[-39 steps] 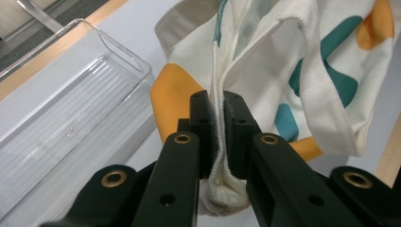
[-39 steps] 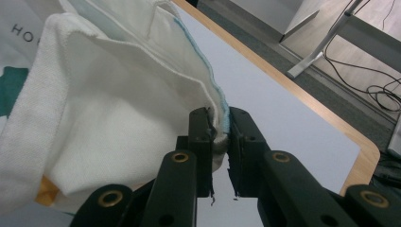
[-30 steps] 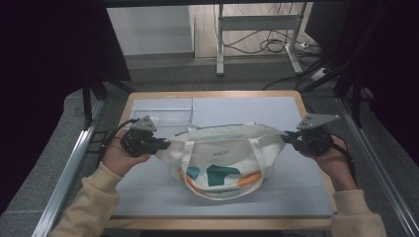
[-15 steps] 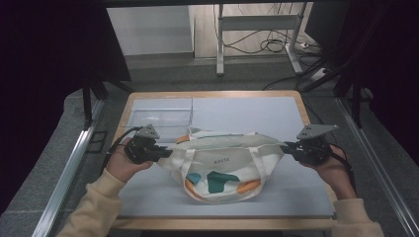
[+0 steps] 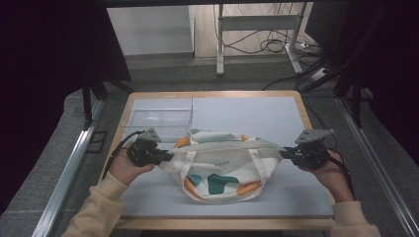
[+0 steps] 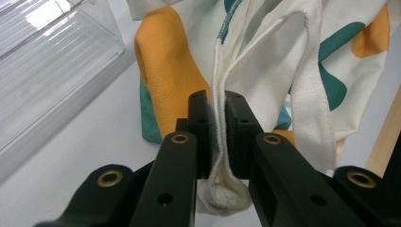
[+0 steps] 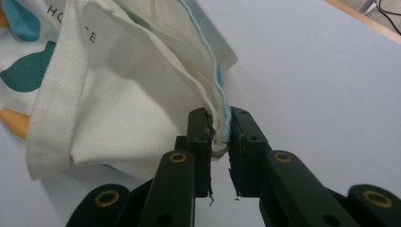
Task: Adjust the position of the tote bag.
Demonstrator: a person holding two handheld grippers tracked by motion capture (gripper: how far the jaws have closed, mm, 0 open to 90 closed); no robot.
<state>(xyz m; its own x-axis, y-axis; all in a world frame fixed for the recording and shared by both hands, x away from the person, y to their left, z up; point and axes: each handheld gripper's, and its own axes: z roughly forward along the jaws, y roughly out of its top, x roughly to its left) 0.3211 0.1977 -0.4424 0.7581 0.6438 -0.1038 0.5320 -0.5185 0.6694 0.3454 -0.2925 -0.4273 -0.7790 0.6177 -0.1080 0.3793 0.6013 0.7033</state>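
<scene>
From the high view we see a cream tote bag point(image 5: 220, 165) with teal and orange patches stretched across the near middle of the pale blue table point(image 5: 257, 113), its lower part resting on the surface. The left gripper point(image 5: 165, 157) grips the bag's left end and the right gripper point(image 5: 285, 154) its right end, each carried in a hand point(image 5: 123, 168), so the top edge runs taut between them. A clear plastic box point(image 5: 158, 117) sits on the far left of the table, just beyond the bag. In the left gripper view the left gripper point(image 6: 216, 135) has its jaws narrow, pinched on the bag's stitched edge point(image 6: 218, 94), with a strap point(image 6: 309, 90) looping to the right and the clear box at the upper left. In the right gripper view the right gripper point(image 7: 220, 142) is likewise clamped narrowly on the bag's blue-trimmed corner point(image 7: 221, 120), the fabric fanning away to the upper left over the table.
</scene>
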